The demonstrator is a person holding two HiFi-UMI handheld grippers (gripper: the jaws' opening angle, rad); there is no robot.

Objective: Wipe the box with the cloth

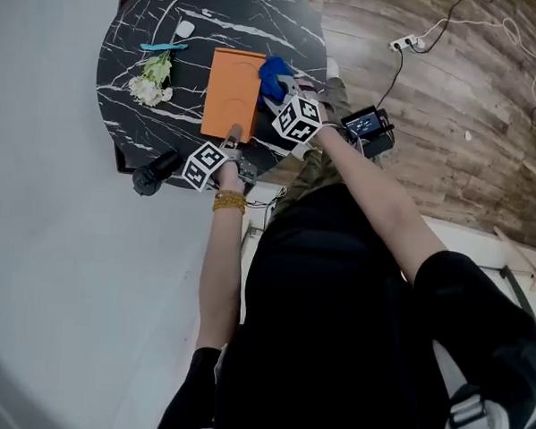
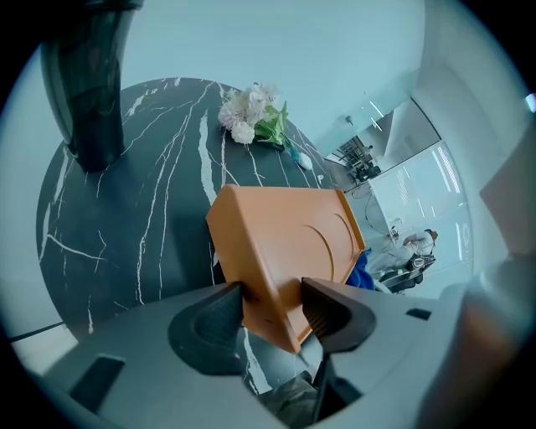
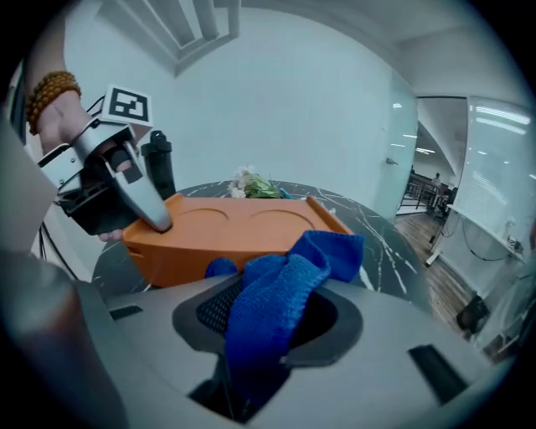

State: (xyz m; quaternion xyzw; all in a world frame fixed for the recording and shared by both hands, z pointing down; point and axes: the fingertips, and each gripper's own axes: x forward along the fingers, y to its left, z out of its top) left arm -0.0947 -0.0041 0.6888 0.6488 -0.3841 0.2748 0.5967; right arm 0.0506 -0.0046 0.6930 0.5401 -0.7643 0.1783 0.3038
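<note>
Cloth [image 3: 322, 255] clenched in right gripper [image 3: 272, 323]; box [image 2: 285, 239] corner seemingly pinched between left gripper [image 2: 272, 306] jaws

The box [image 1: 231, 92] fills the table's [image 1: 112, 111] middle. Flowers [image 1: 151, 79] block its left side, a bottle [image 1: 155, 172] the near left rim. The left gripper [image 1: 234, 136] and right gripper [image 1: 276, 100] with the cloth [image 1: 274, 73] crowd the near right. Bare marble lies open beyond the box.

Left gripper [image 2: 272, 291] fingers wide on box [image 2: 285, 226] corner, right gripper [image 3: 280, 297] fingers pinching cloth [image 3: 333, 251]
</note>
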